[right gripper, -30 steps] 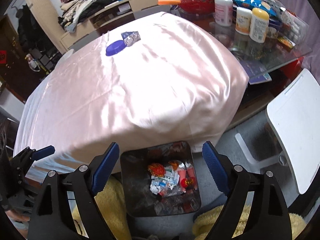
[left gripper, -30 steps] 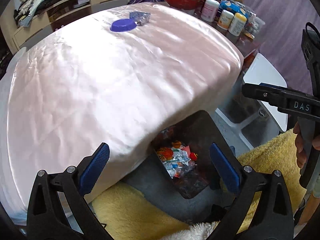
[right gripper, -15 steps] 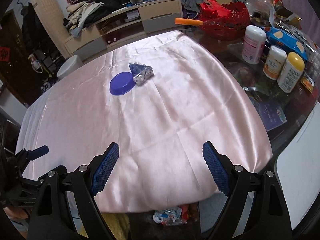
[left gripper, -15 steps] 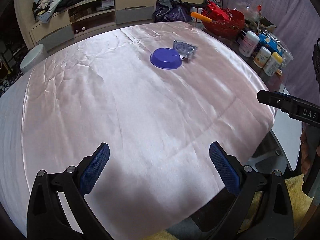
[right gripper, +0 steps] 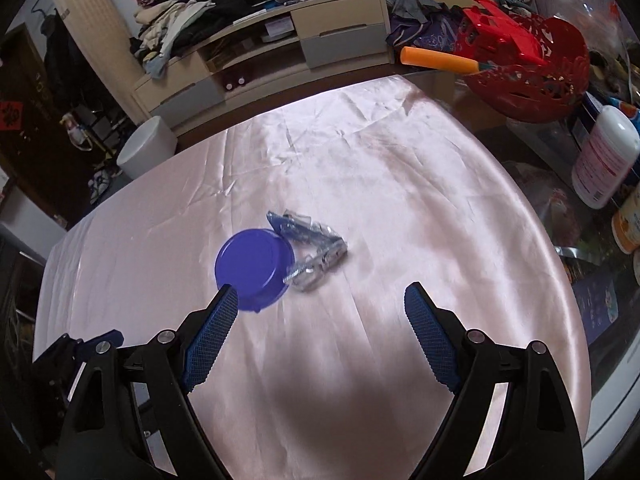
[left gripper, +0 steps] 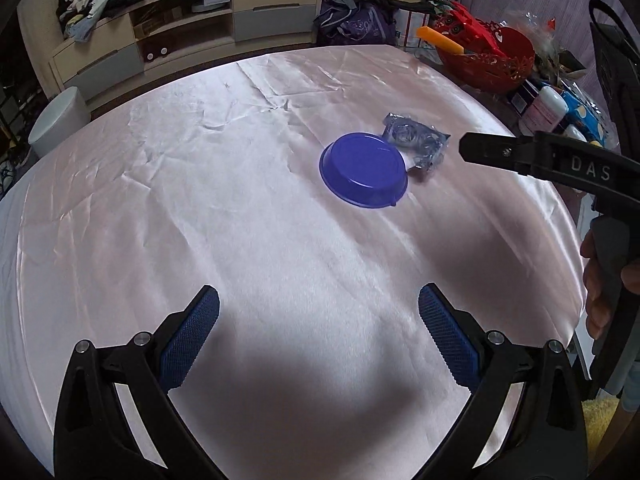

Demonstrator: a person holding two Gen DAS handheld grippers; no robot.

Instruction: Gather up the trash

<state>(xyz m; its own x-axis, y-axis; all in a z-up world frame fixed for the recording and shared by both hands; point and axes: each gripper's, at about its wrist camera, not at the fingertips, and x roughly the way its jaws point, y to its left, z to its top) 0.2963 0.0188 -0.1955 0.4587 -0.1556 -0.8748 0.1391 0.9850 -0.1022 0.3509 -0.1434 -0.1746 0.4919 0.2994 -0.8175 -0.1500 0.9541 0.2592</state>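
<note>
Both grippers over the pink satin tablecloth (left gripper: 200,184), angled down at it. Left gripper (left gripper: 319,334): fingers spread wide, nothing between them, only bare cloth and its own shadow below. Right gripper (right gripper: 320,324): fingers wide apart too, empty; its left finger (right gripper: 212,334) overlaps the near rim of the blue dish in that view, can't tell if it touches.

Trash on the table: blue plastic dish (right gripper: 254,270), lying upside down, flat bottom up. Crumpled clear wrapper (right gripper: 310,250) with blue print right against its far right side, touching the rim. Both sit mid-table, toward the right edge, well ahead of the left gripper and just ahead of the right one.

From the left camera the right gripper's black body comes in from the right, its tip near the wrapper (left gripper: 418,142), a hand (left gripper: 604,280) on its handle.

Right end of the table: red basket (right gripper: 528,76), white bottle (right gripper: 604,156). Behind the table: low cabinet (right gripper: 288,48) piled with clothes, white stool (right gripper: 146,148).
</note>
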